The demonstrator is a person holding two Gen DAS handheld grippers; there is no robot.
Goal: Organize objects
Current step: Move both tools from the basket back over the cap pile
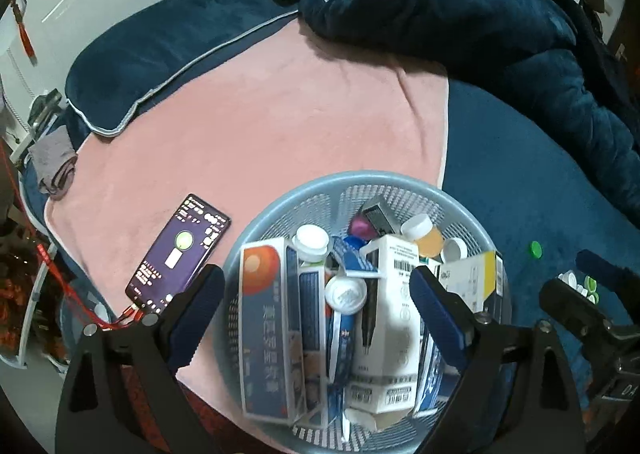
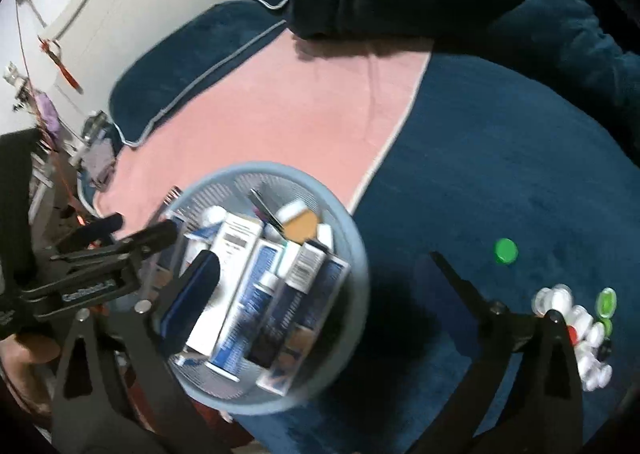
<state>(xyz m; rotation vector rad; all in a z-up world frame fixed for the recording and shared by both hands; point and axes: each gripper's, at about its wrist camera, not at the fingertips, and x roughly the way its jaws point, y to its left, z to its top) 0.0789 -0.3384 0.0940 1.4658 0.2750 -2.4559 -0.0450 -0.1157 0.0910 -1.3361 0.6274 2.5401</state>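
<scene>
My left gripper (image 1: 316, 308) hangs over the blue mesh basket (image 1: 280, 209); jaws released, spread wide, nothing pinched between the pads. One finger stands over the basket's rim at 9 o'clock, the other over its contents toward 3 o'clock.

The basket sits on the bed, straddling the edge of the pink blanket (image 1: 256, 113) and the dark blue cover (image 1: 532, 189). Contents: upright medicine boxes, among them an orange-and-blue box (image 1: 266, 330) at 9 o'clock and a white barcode box (image 1: 390, 318) at centre; white-capped bottles (image 1: 310, 240) toward 12 o'clock; an amber bottle (image 1: 426, 238) at 1 o'clock.

My right gripper (image 2: 316, 282) also has its jaws released, empty. Its left finger overlaps the basket at 9 o'clock; its right finger is over bare cover at the basket's 3 o'clock.

A lone green cap (image 2: 505, 251) lies on the cover well apart from the basket at 3 o'clock; a cluster of loose caps (image 2: 576, 330) lies at 4 o'clock.

A lit phone (image 1: 180, 254), cable attached, rests on the blanket at the basket's 9 o'clock.
</scene>
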